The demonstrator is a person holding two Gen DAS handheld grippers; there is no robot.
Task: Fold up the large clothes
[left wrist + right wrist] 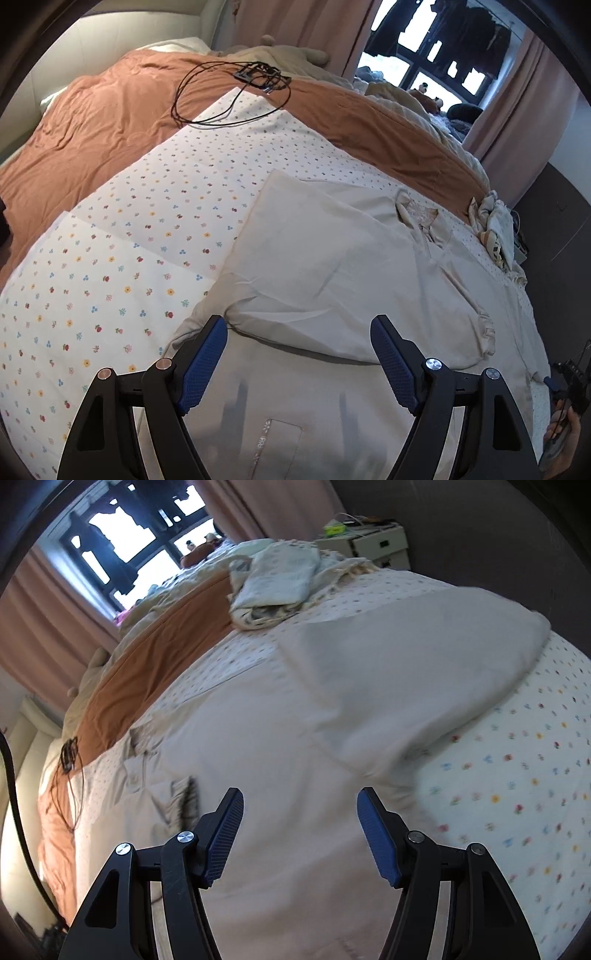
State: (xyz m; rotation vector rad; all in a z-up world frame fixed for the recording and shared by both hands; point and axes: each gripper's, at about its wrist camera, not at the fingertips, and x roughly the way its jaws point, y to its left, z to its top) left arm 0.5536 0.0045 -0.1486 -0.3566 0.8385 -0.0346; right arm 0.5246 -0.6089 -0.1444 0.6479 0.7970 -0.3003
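Two claws, both spread wide and holding nothing, hang over a beige garment (332, 266) laid out on the bed. It lies on a flowered sheet (110, 280), with the rust-coloured blanket (92, 122) further back toward the headboard side. From the left claw (299, 325) I can see one part of the garment folded over onto itself, a raised flap with shadow under its near edge, right between the blue pads. The right claw (300, 797) looks across the same cloth (280, 709), where a broad panel reaches toward the bed's far edge; that view is blurred, so the finer creases are hard to read.

My read on the fabric: thin, soft woven cloth, light for its size, not slippery, nothing fragile about it. It will droop and drag once lifted, and a single pinch in the middle would only bunch it. Better to grip at edges or corners, one claw at each end of the same hem, so the span stays taut as it travels. The folded flap's near corner by the left claw seems the obvious hold there. Near the collar the cloth is rumpled, and that may need smoothing. A pile of other laundry (280, 579) sits near the far corner, well apart, and a black cable (225, 92) lies on the blanket.
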